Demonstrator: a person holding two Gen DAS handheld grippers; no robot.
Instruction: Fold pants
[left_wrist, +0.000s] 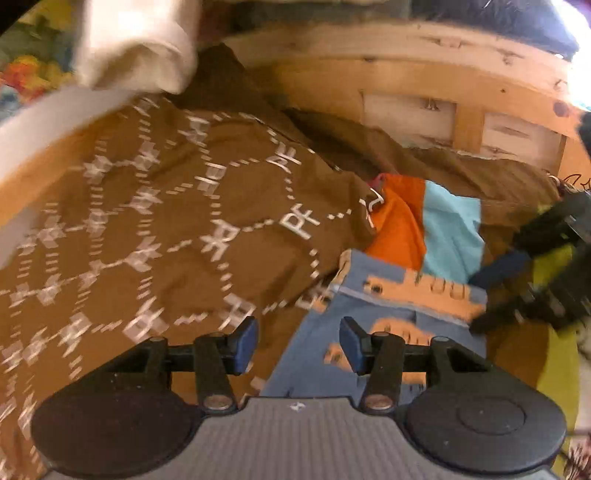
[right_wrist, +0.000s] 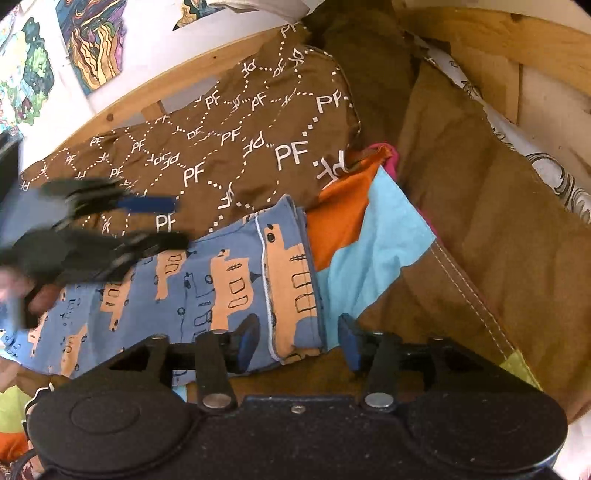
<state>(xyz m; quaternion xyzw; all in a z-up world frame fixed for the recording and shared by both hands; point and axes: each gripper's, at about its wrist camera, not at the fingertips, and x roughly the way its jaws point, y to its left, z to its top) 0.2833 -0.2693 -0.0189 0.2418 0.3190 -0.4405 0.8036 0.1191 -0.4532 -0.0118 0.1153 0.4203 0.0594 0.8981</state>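
The pants (right_wrist: 207, 288), blue with orange prints, lie folded on the brown bedding (right_wrist: 236, 147), their hem end under your right gripper (right_wrist: 295, 341). Both grippers stand open, holding nothing; the left gripper (left_wrist: 298, 343) hovers over the other end. Judge the next fold line, then pinch both layers squarely at the edge.

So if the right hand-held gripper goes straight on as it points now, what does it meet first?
Probably the blue pants with orange vehicle prints: their hemmed end lies between the open fingers of the right hand-held gripper. Depth is unclear; the light blue cloth patch lies just beyond.
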